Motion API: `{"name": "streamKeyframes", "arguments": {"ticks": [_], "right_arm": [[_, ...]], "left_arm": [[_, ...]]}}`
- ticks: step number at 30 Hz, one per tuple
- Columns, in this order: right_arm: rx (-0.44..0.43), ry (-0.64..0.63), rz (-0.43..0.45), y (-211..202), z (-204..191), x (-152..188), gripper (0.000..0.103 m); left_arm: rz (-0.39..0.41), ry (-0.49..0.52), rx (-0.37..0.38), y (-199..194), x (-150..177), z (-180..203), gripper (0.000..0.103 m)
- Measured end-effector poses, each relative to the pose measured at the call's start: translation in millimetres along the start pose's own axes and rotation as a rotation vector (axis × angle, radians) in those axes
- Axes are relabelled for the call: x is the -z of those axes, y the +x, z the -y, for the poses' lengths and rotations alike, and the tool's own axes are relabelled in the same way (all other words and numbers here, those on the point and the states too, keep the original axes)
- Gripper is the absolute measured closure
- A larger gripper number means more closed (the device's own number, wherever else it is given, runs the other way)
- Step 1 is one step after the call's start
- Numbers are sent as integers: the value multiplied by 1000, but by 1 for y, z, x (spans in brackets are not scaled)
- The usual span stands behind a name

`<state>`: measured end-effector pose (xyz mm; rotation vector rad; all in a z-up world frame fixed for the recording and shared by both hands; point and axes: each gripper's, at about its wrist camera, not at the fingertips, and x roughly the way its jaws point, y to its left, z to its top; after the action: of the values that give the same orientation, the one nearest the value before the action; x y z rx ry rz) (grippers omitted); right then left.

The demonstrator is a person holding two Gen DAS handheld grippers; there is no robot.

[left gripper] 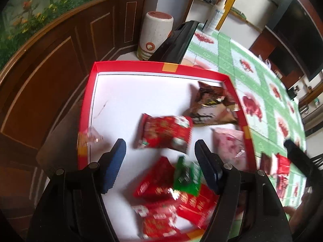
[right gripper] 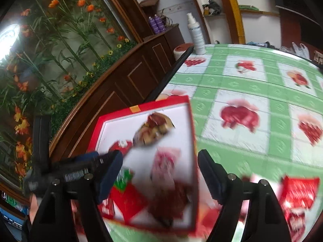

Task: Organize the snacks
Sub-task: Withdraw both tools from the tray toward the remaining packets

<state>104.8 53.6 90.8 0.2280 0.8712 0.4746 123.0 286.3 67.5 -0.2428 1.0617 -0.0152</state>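
Note:
A red box with a white floor (left gripper: 121,92) sits at the table's left edge and holds several snack packets: a brown one (left gripper: 212,104), a red one (left gripper: 165,134), a pink one (left gripper: 230,147), a green one (left gripper: 187,178) and more red ones (left gripper: 157,183). My left gripper (left gripper: 159,167) is open and empty above the box. My right gripper (right gripper: 159,177) is open and empty over the box's right side (right gripper: 190,121). A dark red packet (right gripper: 175,199), blurred, lies in the box below it. Red packets (right gripper: 298,191) lie on the tablecloth to the right.
The green and white checked tablecloth (right gripper: 252,84) with red fruit prints covers the table. A white spray bottle (right gripper: 195,34) stands at the far corner. A wooden cabinet (left gripper: 60,64) and a white stool (left gripper: 155,34) stand left of the table.

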Motion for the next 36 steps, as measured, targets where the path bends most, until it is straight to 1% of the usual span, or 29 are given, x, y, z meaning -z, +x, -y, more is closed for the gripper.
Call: {"name": "streamKeyframes", "arguments": {"ticks": [4, 8, 12, 14, 19, 21, 24, 26, 27, 28, 30, 32, 33, 35, 36], "right_arm": [[22, 17, 44, -53, 17, 34, 17], [105, 36, 81, -106, 48, 69, 15], [198, 92, 98, -152, 90, 97, 12], [249, 106, 105, -170, 108, 111, 11], [414, 109, 100, -210, 147, 154, 11], [483, 105, 92, -224, 161, 170, 11], [582, 114, 72, -243, 187, 190, 11], [610, 153, 67, -253, 208, 201, 11], [612, 185, 63, -256, 218, 206, 11], [594, 220, 60, -258, 230, 210, 11], [547, 277, 64, -258, 248, 213, 11], [559, 271, 70, -255, 256, 207, 11], [550, 265, 83, -255, 257, 202, 11], [459, 306, 84, -254, 261, 188, 11], [422, 329, 62, -251, 261, 179, 11]], "left_arm": [[34, 16, 24, -21, 15, 17, 32], [52, 64, 102, -42, 32, 53, 32], [11, 145, 184, -45, 49, 102, 32], [-11, 197, 211, -45, 61, 129, 32], [-67, 327, 267, -38, 91, 192, 32], [-92, 379, 272, -31, 99, 216, 32], [-124, 423, 257, -18, 102, 238, 32], [-141, 427, 248, -7, 97, 248, 32], [-148, 427, 243, -2, 95, 251, 32], [-154, 426, 237, 2, 93, 254, 32], [-165, 411, 202, 16, 85, 256, 32], [-174, 395, 189, 28, 78, 257, 32], [-178, 389, 182, 34, 76, 257, 32], [-195, 378, 181, 45, 73, 258, 32], [-204, 375, 183, 49, 72, 258, 32]]}}
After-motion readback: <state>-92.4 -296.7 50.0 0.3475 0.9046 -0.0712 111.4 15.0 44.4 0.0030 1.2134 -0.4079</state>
